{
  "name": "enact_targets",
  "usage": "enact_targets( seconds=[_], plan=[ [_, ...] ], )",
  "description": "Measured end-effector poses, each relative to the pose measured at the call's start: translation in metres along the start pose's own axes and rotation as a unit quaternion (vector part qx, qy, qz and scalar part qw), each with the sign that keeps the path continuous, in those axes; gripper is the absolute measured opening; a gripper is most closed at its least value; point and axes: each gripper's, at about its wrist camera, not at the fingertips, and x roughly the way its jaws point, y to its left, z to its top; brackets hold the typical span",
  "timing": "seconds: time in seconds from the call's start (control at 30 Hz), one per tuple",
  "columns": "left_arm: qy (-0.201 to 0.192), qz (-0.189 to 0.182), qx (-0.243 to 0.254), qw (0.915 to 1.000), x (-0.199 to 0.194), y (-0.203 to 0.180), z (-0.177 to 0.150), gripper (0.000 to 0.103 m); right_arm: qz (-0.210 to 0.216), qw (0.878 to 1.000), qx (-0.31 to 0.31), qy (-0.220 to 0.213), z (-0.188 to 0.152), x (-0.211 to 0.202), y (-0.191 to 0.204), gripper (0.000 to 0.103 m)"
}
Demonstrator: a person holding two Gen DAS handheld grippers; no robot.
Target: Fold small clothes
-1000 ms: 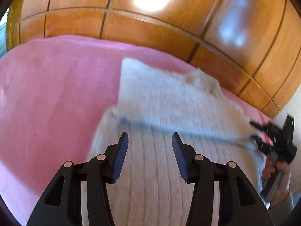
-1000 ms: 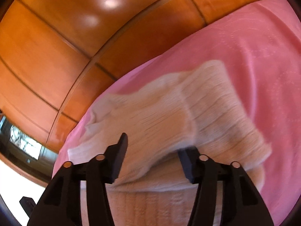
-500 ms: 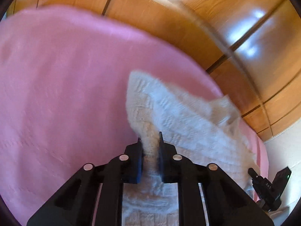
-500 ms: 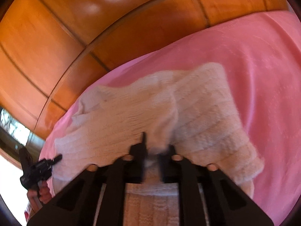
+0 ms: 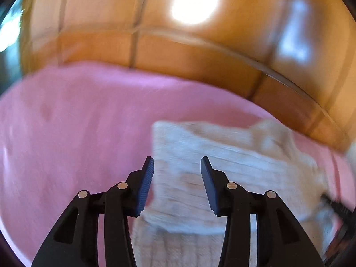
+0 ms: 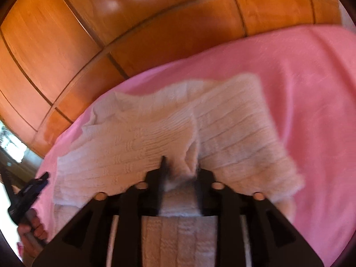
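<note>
A cream knitted sweater [image 5: 222, 162] lies folded over on the pink bed cover [image 5: 77, 122]. My left gripper [image 5: 176, 166] is open and empty, held just above the sweater's near left part. In the right wrist view the sweater [image 6: 233, 129] fills the middle, and my right gripper [image 6: 180, 164] is shut on a bunched fold of the sweater. The left gripper [image 6: 26, 193] and the hand holding it show at that view's left edge. Both views are blurred by motion.
A glossy wooden headboard [image 5: 200, 51] rises behind the bed and also shows in the right wrist view [image 6: 111, 33]. Pink cover [image 6: 311, 89] stretches to the right of the sweater. A bright window [image 6: 11, 146] is at the far left.
My left gripper has opened and let go of the sweater fold it pinched half a second ago, then pulled back. My right gripper stays shut on its fold.
</note>
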Motion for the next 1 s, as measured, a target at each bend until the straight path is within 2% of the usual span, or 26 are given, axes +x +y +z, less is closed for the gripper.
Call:
enact_targets(
  seconds=[0.03,0.1,0.13,0.2,0.3,0.4,0.5,0.63,1.0],
  plan=[
    [-0.005,-0.001,0.029,0.9996,-0.003,-0.012,-0.002,0.042,-0.007,1.0,-0.015,-0.019,-0.001,-0.009,0.007,0.044],
    [0.008,-0.014,0.057,0.9982,0.003,-0.028,-0.007,0.043,-0.002,0.999,-0.041,-0.03,-0.001,-0.016,0.025,0.051],
    [0.018,-0.016,0.065,0.9976,0.008,-0.034,-0.01,0.047,0.006,0.998,-0.06,-0.028,-0.001,-0.017,0.037,0.053],
    [0.039,-0.008,0.08,0.996,0.022,-0.046,-0.018,0.047,0.014,0.994,-0.104,-0.017,-0.004,-0.011,0.058,0.058],
    [0.059,-0.002,0.076,0.9953,0.036,-0.052,-0.022,0.047,-0.005,0.988,-0.155,0.008,-0.013,0.012,0.079,0.062],
    [0.061,-0.003,0.07,0.9956,0.039,-0.051,-0.022,0.047,-0.02,0.988,-0.149,0.045,-0.018,0.042,0.074,0.064],
    [0.066,-0.004,0.064,0.9957,0.044,-0.048,-0.023,0.053,-0.008,0.989,-0.143,0.037,-0.022,0.048,0.067,0.068],
    [0.073,-0.014,0.046,0.9962,0.047,-0.039,-0.026,0.054,-0.004,0.989,-0.142,0.032,-0.024,0.047,0.06,0.069],
    [0.072,-0.016,0.04,0.9965,0.048,-0.038,-0.028,0.055,-0.006,0.989,-0.146,0.03,-0.024,0.047,0.062,0.071]
  ],
)
